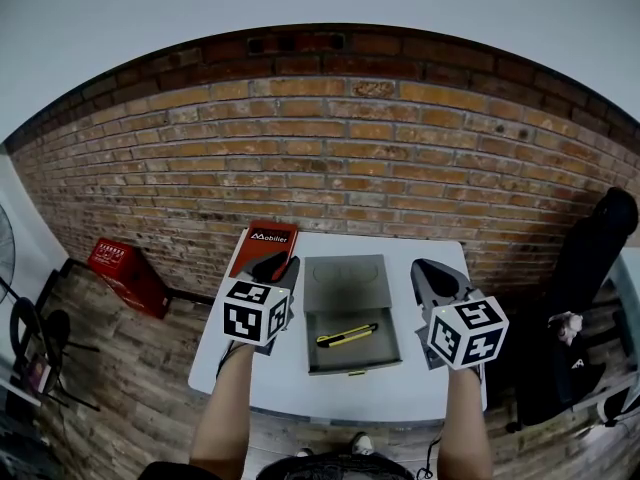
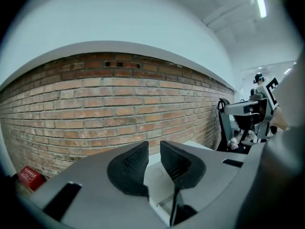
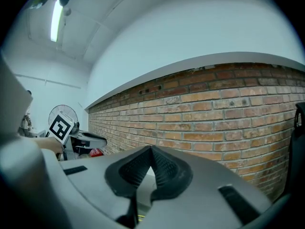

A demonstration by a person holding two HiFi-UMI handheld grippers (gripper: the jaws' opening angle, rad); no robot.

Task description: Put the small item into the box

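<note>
A grey box [image 1: 347,284] lies open in the middle of the white table [image 1: 300,393], its lid folded back toward the wall. In its front half rests a yellow and black utility knife [image 1: 347,336]. My left gripper [image 1: 272,266] hovers just left of the box; in the left gripper view its jaws [image 2: 154,146] stand a little apart with nothing between them. At the box's right side is my right gripper [image 1: 437,278], and the right gripper view shows its fingertips [image 3: 151,149] touching, holding nothing.
A red book [image 1: 264,244] lies at the table's back left corner, right behind the left gripper. A brick wall runs behind the table. On the floor sit a red crate [image 1: 126,274] to the left and a black bag [image 1: 592,248] to the right.
</note>
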